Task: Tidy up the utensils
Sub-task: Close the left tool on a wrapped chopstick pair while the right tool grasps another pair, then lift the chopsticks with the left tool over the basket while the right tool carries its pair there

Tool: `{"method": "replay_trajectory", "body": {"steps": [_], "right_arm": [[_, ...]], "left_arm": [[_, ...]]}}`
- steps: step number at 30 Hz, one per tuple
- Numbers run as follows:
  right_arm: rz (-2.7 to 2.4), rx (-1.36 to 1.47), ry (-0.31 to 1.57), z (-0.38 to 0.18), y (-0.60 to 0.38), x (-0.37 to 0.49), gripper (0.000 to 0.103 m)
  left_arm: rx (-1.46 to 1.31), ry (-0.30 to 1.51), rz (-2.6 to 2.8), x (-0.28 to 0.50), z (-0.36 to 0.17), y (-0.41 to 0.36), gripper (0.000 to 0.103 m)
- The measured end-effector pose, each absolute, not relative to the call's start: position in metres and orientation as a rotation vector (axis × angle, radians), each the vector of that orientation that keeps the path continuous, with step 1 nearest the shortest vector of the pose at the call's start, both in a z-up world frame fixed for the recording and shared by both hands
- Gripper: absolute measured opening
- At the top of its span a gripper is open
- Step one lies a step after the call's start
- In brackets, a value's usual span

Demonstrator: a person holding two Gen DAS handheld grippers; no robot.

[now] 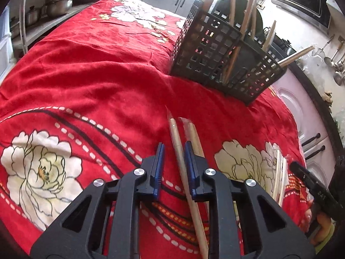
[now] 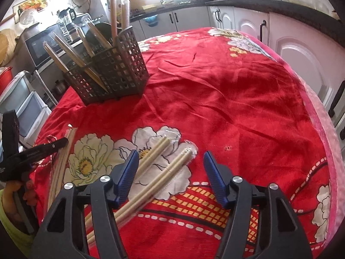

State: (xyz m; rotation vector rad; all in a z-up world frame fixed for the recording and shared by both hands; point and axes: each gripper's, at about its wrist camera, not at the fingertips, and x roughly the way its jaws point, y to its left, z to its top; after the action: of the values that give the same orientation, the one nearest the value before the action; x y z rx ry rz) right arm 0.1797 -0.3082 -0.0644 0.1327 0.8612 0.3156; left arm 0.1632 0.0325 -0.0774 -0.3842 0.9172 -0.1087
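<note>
1. Jaws of the left gripper (image 1: pixel 172 151) stand close together around one wrapped chopstick pair (image 1: pixel 183 166) that lies on the red tablecloth (image 1: pixel 97 82); the right blue pad looks to touch it, the left pad shows a thin gap, so a full clamp is not certain.
2. Jaws of the right gripper (image 2: pixel 170 157) stand well apart, nothing gripped; two wrapped pairs (image 2: pixel 159 168) lie slanted between them, nearer the left pad.
3. Likely handling: light, stiff, thin sticks in slick plastic sleeves, apt to slip or swivel, so a hold near mid-length, across both sticks, seems safest.
4. Black basket (image 1: pixel 220 49) stands further along the cloth, well apart from both grippers, already holding several upright sticks.
5. Another wrapped pair (image 1: pixel 194 136) lies just beside the left gripper's stick.
</note>
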Motion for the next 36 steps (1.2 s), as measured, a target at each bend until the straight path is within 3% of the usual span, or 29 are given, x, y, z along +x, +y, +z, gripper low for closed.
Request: {"method": "replay_trajectory", "body": {"steps": [5,15,20,23,27,36], "right_arm": [[0.309,0.132,0.901,-0.075,-0.31,0.184,0.045],[0.323,0.202,0.906,-0.082,-0.313,0.197,0.044],[0.309,0.253,0.902,-0.084,-0.323,0.2,0.02],[0.327,0.304,0.895,-0.085,-0.331,0.201,0.013],[0.347,0.33,0.873,-0.082,-0.335,0.197,0.011],[0.404,0.319,0.763,-0.048,-0.331,0.183,0.009]], "left_arm": [[-0.354,0.924,-0.101,0.174,-0.077,0.029,0.013],[-0.404,0.939,-0.105,0.198,-0.08,0.036,0.013],[-0.415,0.935,-0.106,0.204,-0.081,0.036,0.013],[-0.418,0.935,-0.104,0.207,-0.081,0.037,0.011],[-0.437,0.935,-0.093,0.209,-0.083,0.04,0.004],[-0.507,0.88,-0.143,0.193,-0.074,0.051,0.003]]}}
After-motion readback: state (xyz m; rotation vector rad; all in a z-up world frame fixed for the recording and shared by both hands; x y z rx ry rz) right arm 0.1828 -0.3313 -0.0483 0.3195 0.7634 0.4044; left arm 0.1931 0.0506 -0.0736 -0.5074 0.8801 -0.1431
